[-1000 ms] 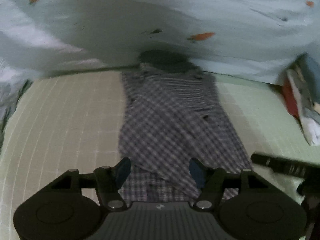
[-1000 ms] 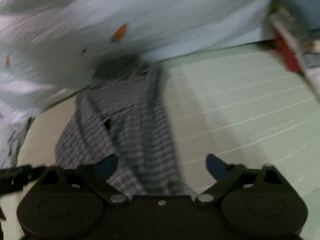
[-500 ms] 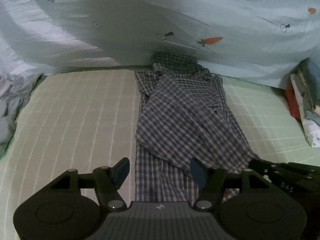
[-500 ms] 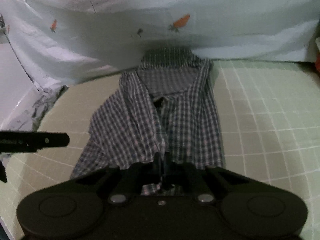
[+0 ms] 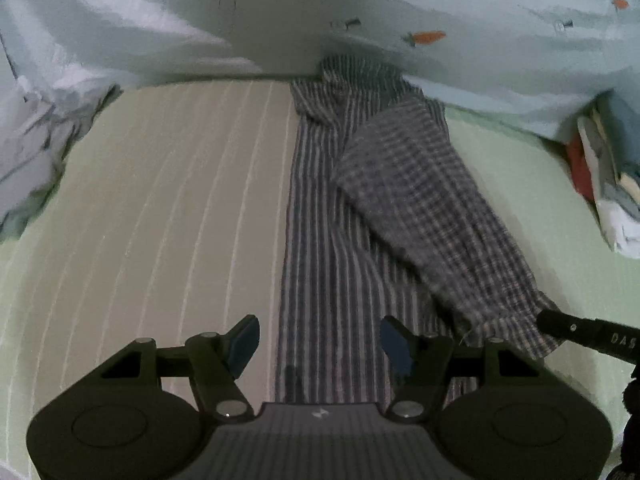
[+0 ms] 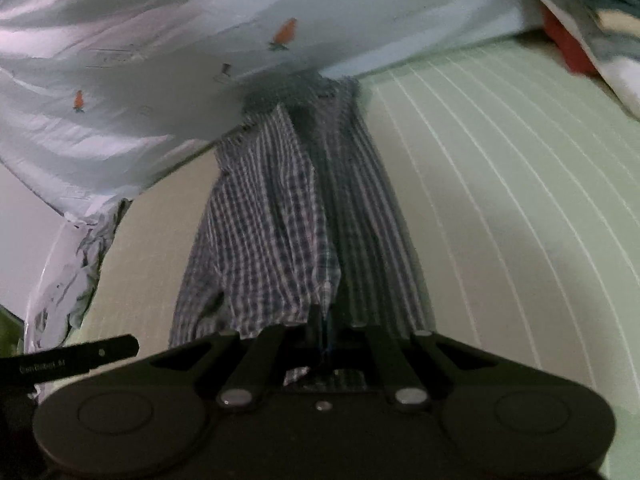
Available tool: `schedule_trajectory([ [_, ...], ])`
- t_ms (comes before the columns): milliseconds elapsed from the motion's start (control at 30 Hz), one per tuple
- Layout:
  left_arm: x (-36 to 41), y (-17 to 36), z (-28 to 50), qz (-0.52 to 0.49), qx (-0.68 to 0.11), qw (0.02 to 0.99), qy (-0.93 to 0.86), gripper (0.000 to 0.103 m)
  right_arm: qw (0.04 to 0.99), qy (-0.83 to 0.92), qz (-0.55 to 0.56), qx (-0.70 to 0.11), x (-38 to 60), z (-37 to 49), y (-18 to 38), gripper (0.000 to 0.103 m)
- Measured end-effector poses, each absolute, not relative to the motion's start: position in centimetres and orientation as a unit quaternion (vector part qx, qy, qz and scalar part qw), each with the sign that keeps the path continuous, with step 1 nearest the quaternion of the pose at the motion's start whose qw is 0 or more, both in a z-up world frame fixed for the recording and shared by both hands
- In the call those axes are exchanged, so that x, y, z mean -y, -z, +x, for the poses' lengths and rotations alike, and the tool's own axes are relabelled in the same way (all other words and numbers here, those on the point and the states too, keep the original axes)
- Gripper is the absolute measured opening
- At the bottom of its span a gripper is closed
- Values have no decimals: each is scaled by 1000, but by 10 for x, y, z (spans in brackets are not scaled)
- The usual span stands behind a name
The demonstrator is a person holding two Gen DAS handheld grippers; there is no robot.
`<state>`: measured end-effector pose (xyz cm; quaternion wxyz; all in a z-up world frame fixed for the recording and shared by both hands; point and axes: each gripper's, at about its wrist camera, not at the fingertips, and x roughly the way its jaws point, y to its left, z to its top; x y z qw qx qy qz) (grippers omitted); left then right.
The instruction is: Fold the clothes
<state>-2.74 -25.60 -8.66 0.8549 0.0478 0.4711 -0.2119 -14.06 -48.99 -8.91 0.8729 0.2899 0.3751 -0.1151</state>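
Observation:
A dark plaid shirt (image 5: 340, 240) lies lengthwise on the green checked mat (image 5: 160, 220), collar at the far end. Its sleeve (image 5: 420, 200) is folded diagonally over the body. My left gripper (image 5: 318, 346) is open and empty, low over the shirt's near hem, straddling its left edge. My right gripper (image 6: 324, 332) is shut on the shirt's fabric (image 6: 260, 240) at the near hem and holds it raised a little. The right gripper's finger shows at the right edge of the left wrist view (image 5: 580, 332).
A pale blue sheet with carrot prints (image 5: 400, 8) hangs behind the mat. A stack of folded clothes (image 5: 604, 184) lies at the far right. Crumpled white fabric (image 5: 28, 152) lies at the far left edge.
My right gripper closed on the shirt's near hem half a second ago and still holds it. Both grippers have shifted, the left one toward the shirt's left edge. The views are blurred by motion.

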Motion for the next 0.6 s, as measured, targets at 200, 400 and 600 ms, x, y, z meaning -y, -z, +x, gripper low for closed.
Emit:
schedule_trajectory([
  [200, 245, 98, -50, 52, -491, 845, 205, 68, 860, 125, 302, -392, 486, -166, 98, 2],
  [400, 238, 108, -63, 59, -507, 837, 199, 68, 856, 126, 291, -408, 479, -179, 105, 3],
  [600, 237, 120, -73, 71, -524, 826, 196, 68, 856, 126, 268, -423, 472, -190, 111, 3],
])
